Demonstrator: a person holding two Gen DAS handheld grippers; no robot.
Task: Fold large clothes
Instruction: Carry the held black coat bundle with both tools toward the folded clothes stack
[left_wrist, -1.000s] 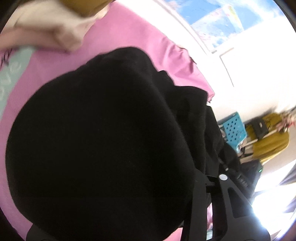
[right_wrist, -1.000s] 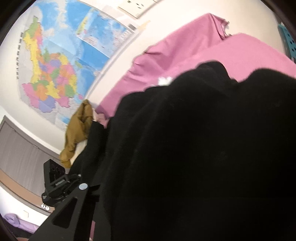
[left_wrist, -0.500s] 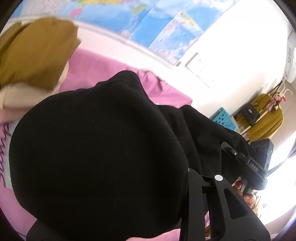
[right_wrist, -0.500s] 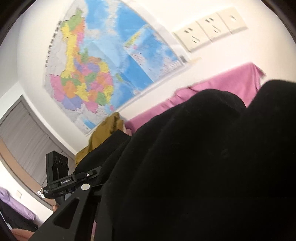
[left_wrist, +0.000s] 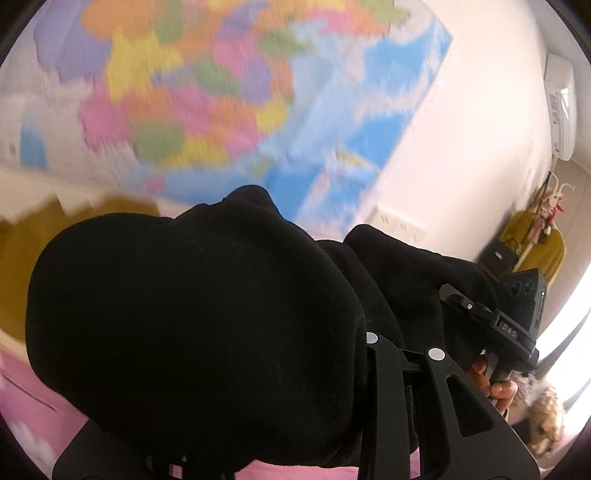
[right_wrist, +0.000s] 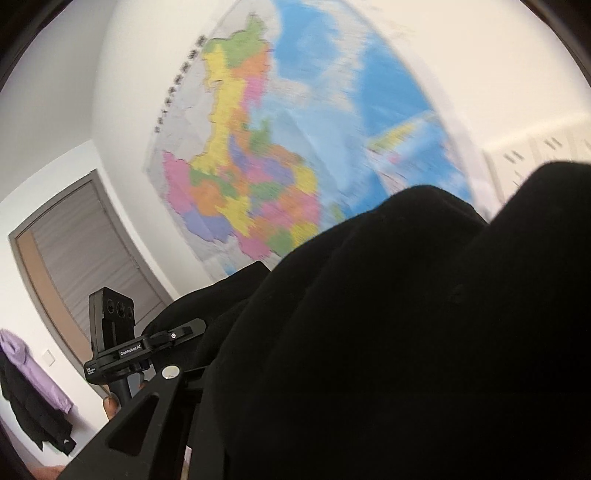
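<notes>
Both grippers hold one black knitted garment up in front of a wall map.

Left wrist view: the thick black knitted garment (left_wrist: 192, 317) bunches over the left gripper (left_wrist: 295, 373), covering its tips; its black fingers (left_wrist: 436, 398) stand narrow, clamped on the cloth. The garment stretches right to the right gripper (left_wrist: 476, 314), held by a hand (left_wrist: 495, 384). Below lies a pink bedsheet (left_wrist: 40, 410); a mustard cloth (left_wrist: 22, 266) sits left. Behind hangs a blurred colourful wall map (left_wrist: 229, 96).

Right wrist view: the same garment (right_wrist: 406, 332) drapes over the right gripper (right_wrist: 280, 369), hiding its tips; one black finger (right_wrist: 140, 417) shows, set narrow and gripping the fabric. The left gripper (right_wrist: 173, 334) holds the far end. A grey door (right_wrist: 81, 251) stands left.
</notes>
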